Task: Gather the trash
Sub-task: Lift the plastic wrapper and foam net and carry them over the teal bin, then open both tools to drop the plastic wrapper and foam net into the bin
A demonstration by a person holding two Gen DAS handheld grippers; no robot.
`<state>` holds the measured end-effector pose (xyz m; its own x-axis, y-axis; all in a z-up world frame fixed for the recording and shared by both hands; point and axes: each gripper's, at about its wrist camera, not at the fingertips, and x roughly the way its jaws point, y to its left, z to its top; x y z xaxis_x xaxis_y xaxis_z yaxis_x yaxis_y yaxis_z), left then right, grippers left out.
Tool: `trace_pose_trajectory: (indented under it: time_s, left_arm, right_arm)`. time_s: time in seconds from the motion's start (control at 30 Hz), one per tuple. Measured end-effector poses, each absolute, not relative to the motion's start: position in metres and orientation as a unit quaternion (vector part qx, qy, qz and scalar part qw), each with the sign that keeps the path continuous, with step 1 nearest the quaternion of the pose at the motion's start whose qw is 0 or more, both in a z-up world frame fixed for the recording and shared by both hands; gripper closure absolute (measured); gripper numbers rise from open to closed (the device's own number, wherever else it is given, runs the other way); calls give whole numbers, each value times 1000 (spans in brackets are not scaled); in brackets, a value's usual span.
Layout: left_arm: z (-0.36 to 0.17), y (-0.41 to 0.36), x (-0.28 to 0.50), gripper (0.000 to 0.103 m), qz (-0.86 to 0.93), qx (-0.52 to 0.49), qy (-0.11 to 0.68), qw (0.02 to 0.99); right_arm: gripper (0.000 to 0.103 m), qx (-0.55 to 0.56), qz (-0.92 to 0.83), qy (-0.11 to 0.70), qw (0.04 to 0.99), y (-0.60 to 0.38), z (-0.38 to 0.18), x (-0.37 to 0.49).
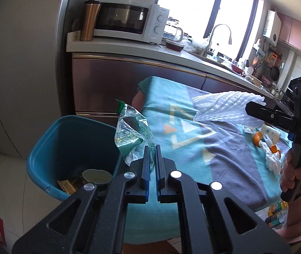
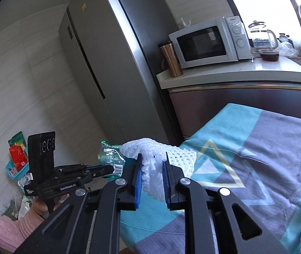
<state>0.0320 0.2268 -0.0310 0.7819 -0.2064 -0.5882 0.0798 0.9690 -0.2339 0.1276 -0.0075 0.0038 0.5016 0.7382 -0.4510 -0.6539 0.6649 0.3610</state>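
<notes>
Crinkled clear wrapper [image 1: 130,135] pinched by left gripper [image 1: 153,148] beside bin [image 1: 44,154], probably for dropping; foam net [image 2: 161,154] clamped by right gripper [image 2: 152,158].

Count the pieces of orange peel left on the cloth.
2: one orange peel by the white package, another orange peel beside the crumpled tissue. More may be hidden behind the right tool.

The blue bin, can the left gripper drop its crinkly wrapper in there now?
Probably yes. The left gripper, shut on the clear wrapper, is by the blue bin, whose top is open with nothing blocking it. The wrapper looks near the rim, so it may need moving further over.
</notes>
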Motion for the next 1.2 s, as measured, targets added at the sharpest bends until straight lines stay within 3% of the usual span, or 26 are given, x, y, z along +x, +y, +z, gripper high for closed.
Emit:
trace_pose_trajectory:
  time_s: [0.9,1.2]
  left_arm:
    - [-104,312,80,97,28,-122,402,907]
    - [-123,321,97,97,38,-135,421,896]
  right_arm:
    - [87,-24,437,402,804,163,-55,186]
    - [80,-27,410,437,800,182,-77,202]
